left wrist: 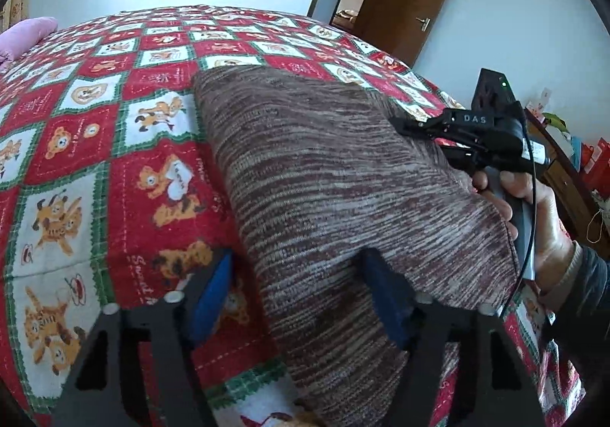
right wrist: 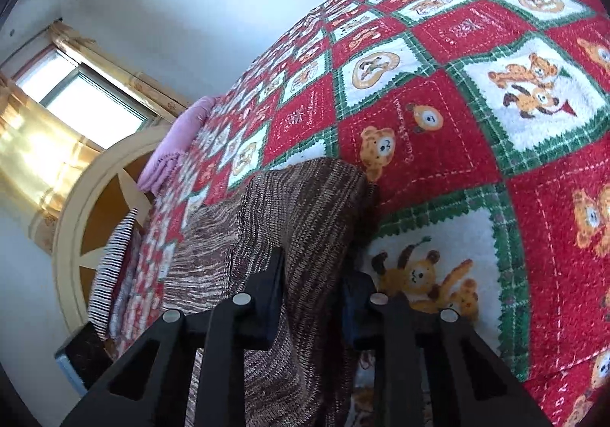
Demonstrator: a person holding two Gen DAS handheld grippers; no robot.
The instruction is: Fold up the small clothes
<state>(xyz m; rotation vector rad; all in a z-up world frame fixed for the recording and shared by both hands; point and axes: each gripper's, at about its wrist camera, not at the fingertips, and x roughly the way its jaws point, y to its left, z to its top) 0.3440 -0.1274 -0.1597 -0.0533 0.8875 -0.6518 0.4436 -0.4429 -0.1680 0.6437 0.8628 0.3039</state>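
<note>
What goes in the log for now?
left gripper: open, brown knit cloth between jaws | right gripper: shut on it | surface: bear blanket

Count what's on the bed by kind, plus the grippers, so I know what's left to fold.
Brown knit garment: 1
Pink cloth at the far edge: 1
Striped cloth by the headboard: 1
Grippers: 2, the left gripper and the right gripper, both at the knit
Total: 5

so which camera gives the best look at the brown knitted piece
The left wrist view: the brown knit spreads across the quilt, most edges visible. The right wrist view shows only a bunched fold between the right gripper's fingers.
</note>
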